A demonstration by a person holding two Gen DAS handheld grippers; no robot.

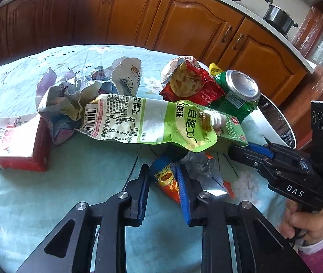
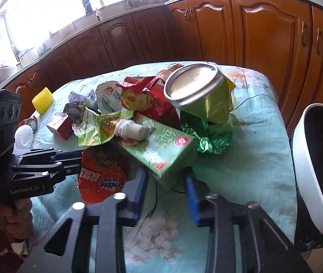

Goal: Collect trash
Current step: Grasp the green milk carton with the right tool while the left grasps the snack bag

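A heap of trash lies on a table with a light blue cloth (image 1: pixel 47 193). My left gripper (image 1: pixel 162 173) stands around the tip of an orange Ovaltine wrapper (image 1: pixel 167 182), also in the right wrist view (image 2: pixel 102 177). My right gripper (image 2: pixel 166 177) stands around the near end of a light green carton (image 2: pixel 166 152), its fingers (image 1: pixel 245 152) at that carton (image 1: pixel 231 134) in the left wrist view. A green spouted pouch (image 1: pixel 147 122), a crushed green can (image 1: pixel 238 91), a red snack bag (image 1: pixel 191 82), crumpled paper (image 1: pixel 70 100) and a red-white milk carton (image 1: pixel 13 145) lie around.
A white bin with a black liner (image 2: pixel 313 170) stands at the table's right edge, also in the left wrist view (image 1: pixel 272 127). A yellow foam net (image 2: pixel 42 100) and a white one (image 2: pixel 23 138) lie at the far left. Wooden cabinets (image 2: pixel 229 27) stand behind.
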